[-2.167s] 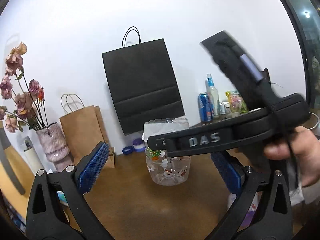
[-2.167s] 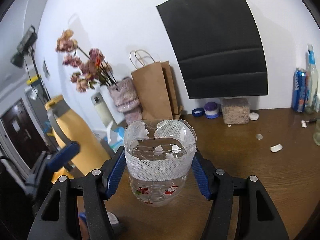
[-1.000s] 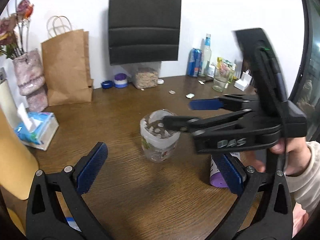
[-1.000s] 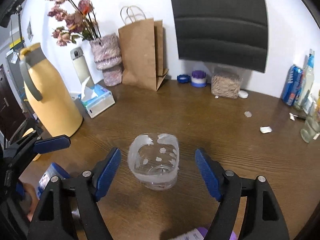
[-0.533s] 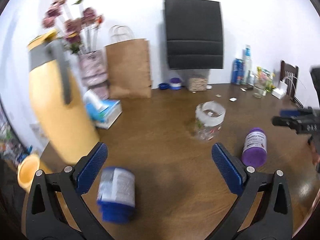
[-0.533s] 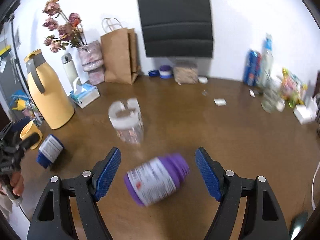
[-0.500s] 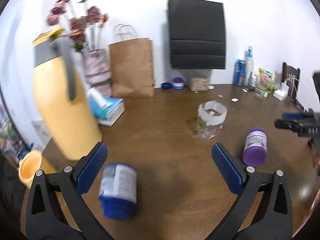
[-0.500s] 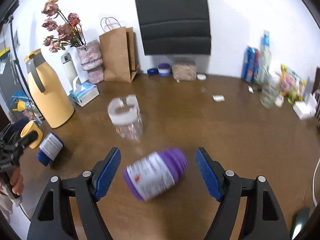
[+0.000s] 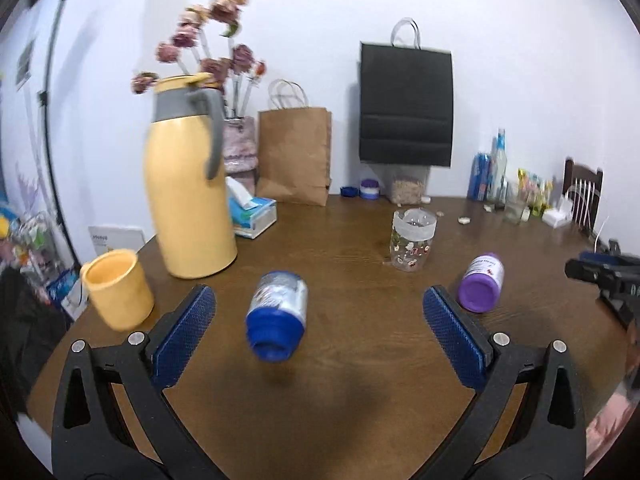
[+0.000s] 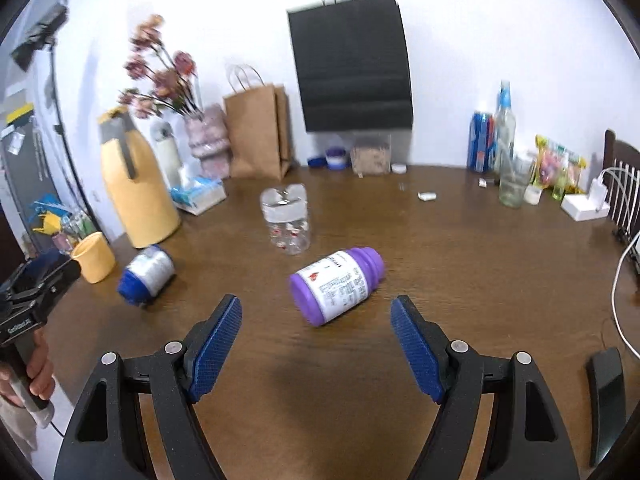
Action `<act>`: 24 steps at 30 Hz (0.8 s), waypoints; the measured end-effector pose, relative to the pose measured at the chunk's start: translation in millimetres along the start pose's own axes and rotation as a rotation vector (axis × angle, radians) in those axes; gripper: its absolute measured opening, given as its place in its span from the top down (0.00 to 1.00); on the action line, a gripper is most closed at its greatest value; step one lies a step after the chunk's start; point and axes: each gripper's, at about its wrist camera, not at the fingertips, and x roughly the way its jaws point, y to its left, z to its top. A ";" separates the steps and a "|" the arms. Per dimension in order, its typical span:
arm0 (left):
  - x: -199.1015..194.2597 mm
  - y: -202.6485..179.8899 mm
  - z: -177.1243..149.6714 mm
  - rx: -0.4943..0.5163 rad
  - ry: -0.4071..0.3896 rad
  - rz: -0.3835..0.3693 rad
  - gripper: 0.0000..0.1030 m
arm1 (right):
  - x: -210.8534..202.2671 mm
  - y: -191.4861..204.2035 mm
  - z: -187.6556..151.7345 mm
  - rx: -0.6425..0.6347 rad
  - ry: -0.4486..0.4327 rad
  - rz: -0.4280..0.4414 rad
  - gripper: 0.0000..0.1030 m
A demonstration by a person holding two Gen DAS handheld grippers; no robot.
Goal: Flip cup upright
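A clear plastic cup (image 9: 413,239) with a white band near its rim and small printed figures stands upright on the brown table (image 9: 360,380), mouth up. It also shows in the right wrist view (image 10: 286,224). My left gripper (image 9: 320,332) is open and empty, well back from the cup near the table's front. My right gripper (image 10: 316,344) is open and empty, also well short of the cup. Each gripper shows at the edge of the other's view.
A blue-capped bottle (image 9: 278,316) lies on its side in front of my left gripper. A purple bottle (image 10: 338,286) lies in front of my right gripper. A yellow jug (image 9: 188,192), yellow mug (image 9: 118,290), tissue box (image 9: 252,216), paper bags and drinks line the back and sides.
The right gripper let go of the cup, leaving it upright on the table. Both grippers have pulled back and apart from it, so the cup now looks smaller and farther away.
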 end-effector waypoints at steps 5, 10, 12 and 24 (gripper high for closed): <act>-55.0 2.2 -24.0 0.007 -0.121 0.069 0.00 | -39.5 22.4 -33.9 -0.031 -0.065 0.007 0.21; -105.3 6.1 -51.9 0.019 -0.137 0.096 0.00 | -76.4 41.1 -71.1 -0.008 -0.131 0.051 0.21; -117.8 4.3 -62.0 0.038 -0.137 0.129 0.00 | -91.0 50.4 -84.1 -0.040 -0.155 0.040 0.21; -195.1 1.2 -142.0 -0.001 -0.126 0.054 0.00 | -162.4 75.1 -178.2 -0.006 -0.136 0.003 0.21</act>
